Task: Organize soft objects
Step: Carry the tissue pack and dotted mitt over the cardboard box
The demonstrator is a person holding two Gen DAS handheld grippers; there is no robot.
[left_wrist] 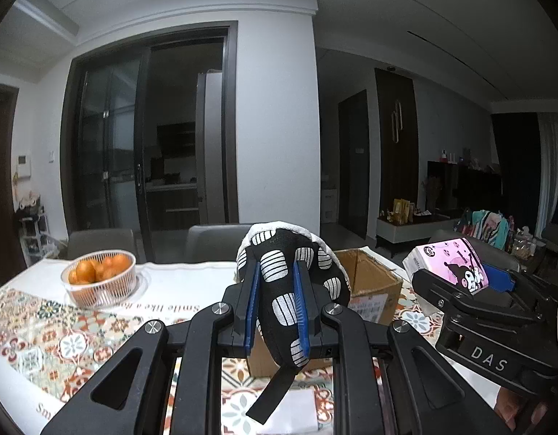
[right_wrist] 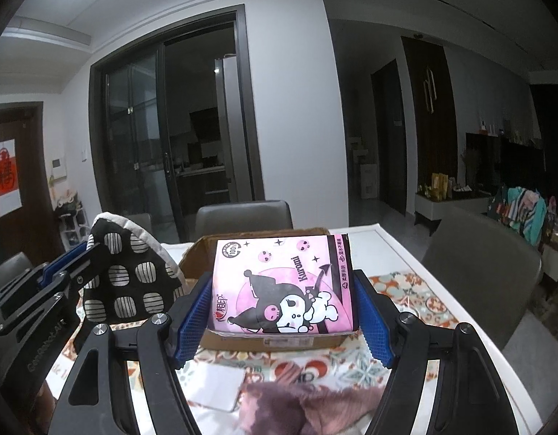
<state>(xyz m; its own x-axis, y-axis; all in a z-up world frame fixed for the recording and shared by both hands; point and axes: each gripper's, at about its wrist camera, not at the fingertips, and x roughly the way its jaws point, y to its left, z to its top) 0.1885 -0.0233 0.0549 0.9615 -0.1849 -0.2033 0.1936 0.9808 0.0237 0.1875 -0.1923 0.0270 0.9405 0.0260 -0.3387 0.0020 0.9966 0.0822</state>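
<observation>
The left gripper (left_wrist: 277, 304) clamps a black-and-white oven mitt (left_wrist: 291, 275) above the cardboard box (left_wrist: 369, 279); only this view shows the orange basket (left_wrist: 99, 277). The right gripper (right_wrist: 284, 311) grasps a pink "Kuromi" tissue pack (right_wrist: 282, 282) over the box, with a mauve cloth (right_wrist: 308, 406) below.

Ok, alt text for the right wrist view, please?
The right gripper holds a pink tissue pack over an open cardboard box. To its left, the left gripper holds a black-and-white oven mitt; a pink cloth lies below.

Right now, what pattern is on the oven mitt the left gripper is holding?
The oven mitt is black with white striped blocks and a white quilted lining; the left wrist view shows it best.
</observation>
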